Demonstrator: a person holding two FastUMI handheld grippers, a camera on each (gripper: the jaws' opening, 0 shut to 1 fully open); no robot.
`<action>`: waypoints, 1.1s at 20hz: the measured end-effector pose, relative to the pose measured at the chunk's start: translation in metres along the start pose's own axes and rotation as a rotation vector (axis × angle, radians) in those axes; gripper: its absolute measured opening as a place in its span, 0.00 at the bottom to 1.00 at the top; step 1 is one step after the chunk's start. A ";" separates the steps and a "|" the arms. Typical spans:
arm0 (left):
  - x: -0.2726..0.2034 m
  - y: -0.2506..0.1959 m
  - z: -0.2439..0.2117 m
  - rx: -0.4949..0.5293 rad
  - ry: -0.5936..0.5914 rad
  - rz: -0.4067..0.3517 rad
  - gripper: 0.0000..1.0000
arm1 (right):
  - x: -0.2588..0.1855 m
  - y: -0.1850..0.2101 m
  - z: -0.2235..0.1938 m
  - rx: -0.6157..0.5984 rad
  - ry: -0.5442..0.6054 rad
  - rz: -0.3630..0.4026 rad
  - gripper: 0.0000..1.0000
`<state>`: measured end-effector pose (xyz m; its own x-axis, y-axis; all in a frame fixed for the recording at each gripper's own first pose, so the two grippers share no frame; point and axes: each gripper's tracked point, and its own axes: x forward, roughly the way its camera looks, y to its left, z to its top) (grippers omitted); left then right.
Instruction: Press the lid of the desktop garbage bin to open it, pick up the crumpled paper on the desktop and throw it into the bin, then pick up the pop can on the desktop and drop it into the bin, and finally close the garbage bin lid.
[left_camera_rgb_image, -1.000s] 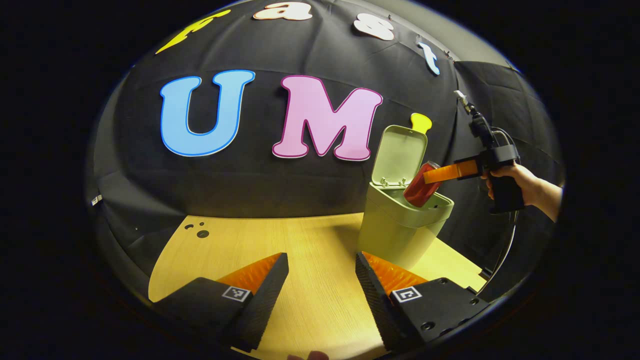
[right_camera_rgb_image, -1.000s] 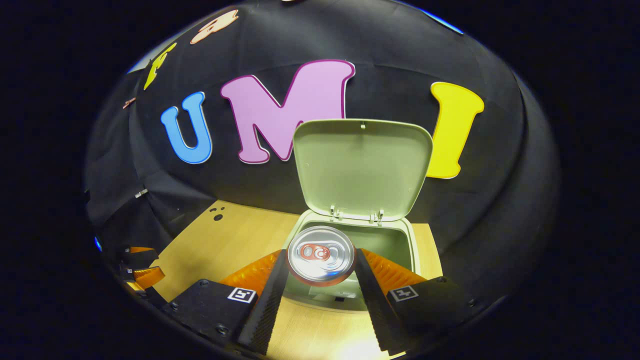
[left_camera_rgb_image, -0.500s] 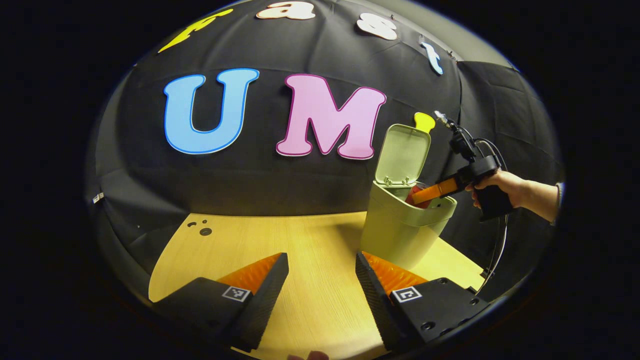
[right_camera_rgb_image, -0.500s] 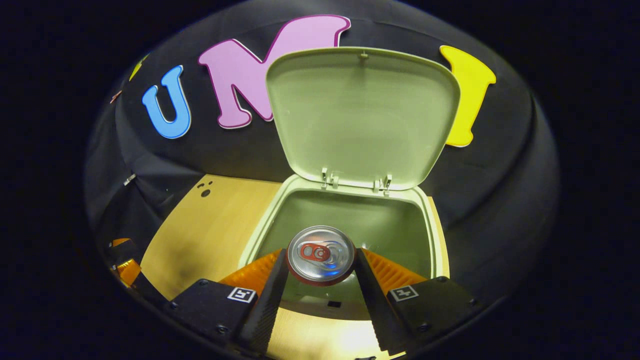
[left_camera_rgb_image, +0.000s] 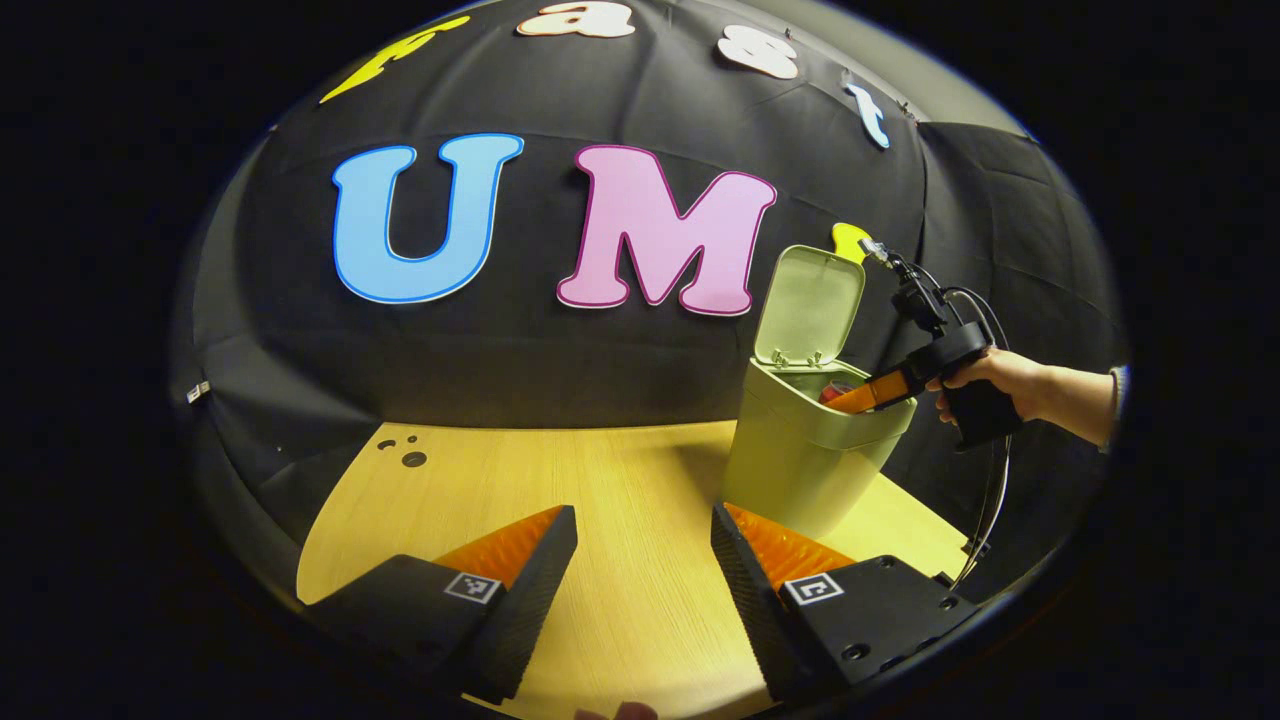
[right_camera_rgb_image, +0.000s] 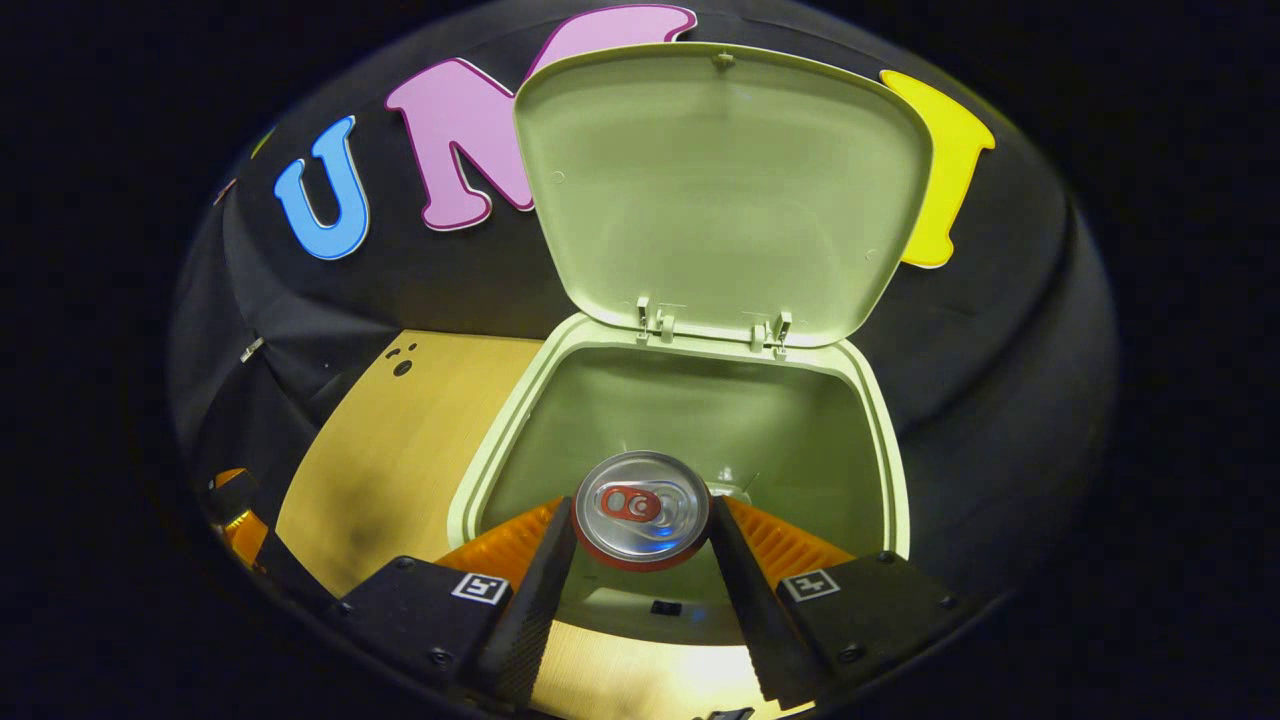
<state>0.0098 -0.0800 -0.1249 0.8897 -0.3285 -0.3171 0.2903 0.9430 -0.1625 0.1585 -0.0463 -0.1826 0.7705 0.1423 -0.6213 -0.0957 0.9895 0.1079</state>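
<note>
The right gripper (right_camera_rgb_image: 640, 520) has both fingers clamped on the sides of the can (right_camera_rgb_image: 641, 507), top end facing back toward the camera, and it is tipped down into the mouth of the bin (right_camera_rgb_image: 480, 470). Just ahead of the fingertips is the bin's green hollow; beyond that, the hinges and the lid (right_camera_rgb_image: 725, 190) standing upright behind the opening. From the left gripper view the can (left_camera_rgb_image: 838, 393) shows only as a red sliver below the rim, with the right gripper (left_camera_rgb_image: 868, 395) reaching in over the near edge and the person's hand (left_camera_rgb_image: 985, 375) behind it. So the drop looks ready. To do it well, I'd say spread the fingers fully while the can is below the rim and clear of the walls, so it falls straight instead of catching an edge, then draw back along the line of entry without knocking the lid forward. Something pale lies just past the can, perhaps the paper; I can't be sure. The left gripper (left_camera_rgb_image: 640, 560) hovers spread and empty over the table (left_camera_rgb_image: 560, 470), the bin ahead and to its right, well placed to close the lid afterward.
</note>
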 end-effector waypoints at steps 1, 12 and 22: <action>0.000 0.000 0.000 0.001 0.000 0.000 0.88 | 0.000 0.000 0.000 0.000 0.000 0.000 0.83; -0.003 0.002 0.001 0.006 0.000 -0.003 0.88 | -0.006 -0.001 0.001 -0.001 -0.017 0.005 0.84; -0.006 0.003 -0.001 0.004 0.000 0.001 0.87 | -0.072 0.014 0.065 0.054 -0.228 0.059 0.94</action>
<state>0.0049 -0.0747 -0.1241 0.8900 -0.3278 -0.3170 0.2912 0.9435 -0.1582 0.1421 -0.0440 -0.0858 0.8874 0.1844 -0.4226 -0.1155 0.9762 0.1834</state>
